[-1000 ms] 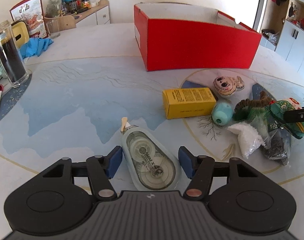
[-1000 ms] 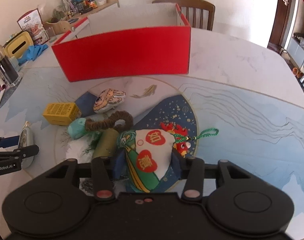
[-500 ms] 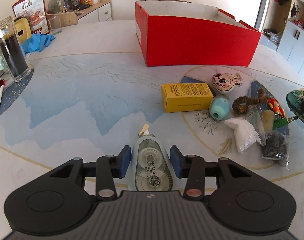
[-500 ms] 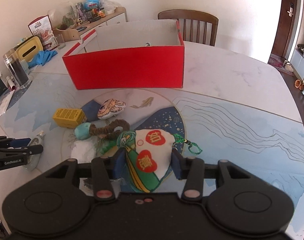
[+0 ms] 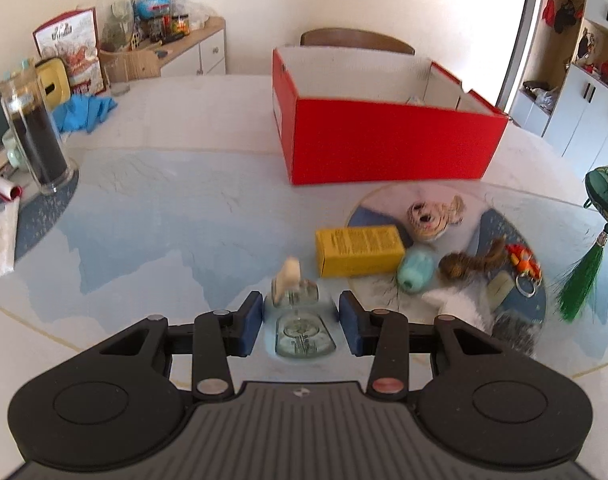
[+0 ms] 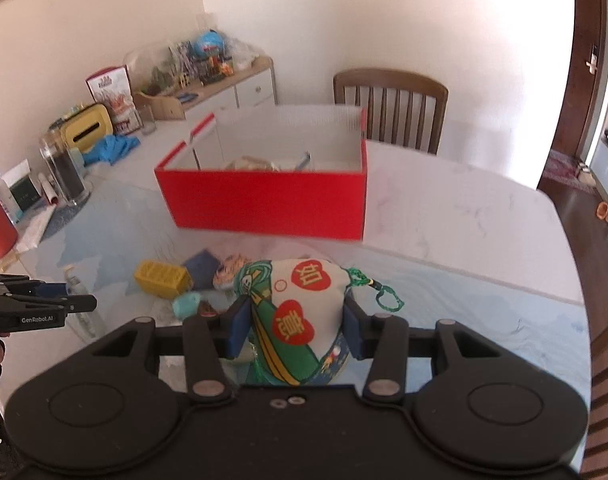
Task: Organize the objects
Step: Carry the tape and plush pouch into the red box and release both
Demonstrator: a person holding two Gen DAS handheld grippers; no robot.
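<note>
The left claw pinches the correction tape dispenser across its narrow clear body, its blue pads flat on both side walls. The jaws have just been closing, and the dispenser sits between them. The pale tip points away from the camera toward the far side, so the wider reel end stays seated deep between the fingers, which resists slipping. The dispenser appears clear of the tabletop, though blur makes the gap hard to confirm.

The right claw is clamped on the embroidered pouch, gripping the soft body at its sides. The fabric bulges above the pads, so the grip relies on compression. The pouch's green tassel hangs free below it in the left view, indicating the pouch is carried above the tabletop.

The red box stands open-topped at the far side of the tabletop and already contains some items. It is judged to be the collection point; both loads are held on its near side.

Still lying near the box's front wall are the yellow carton, the teal egg-shaped item touching it, and the small plush face.
</note>
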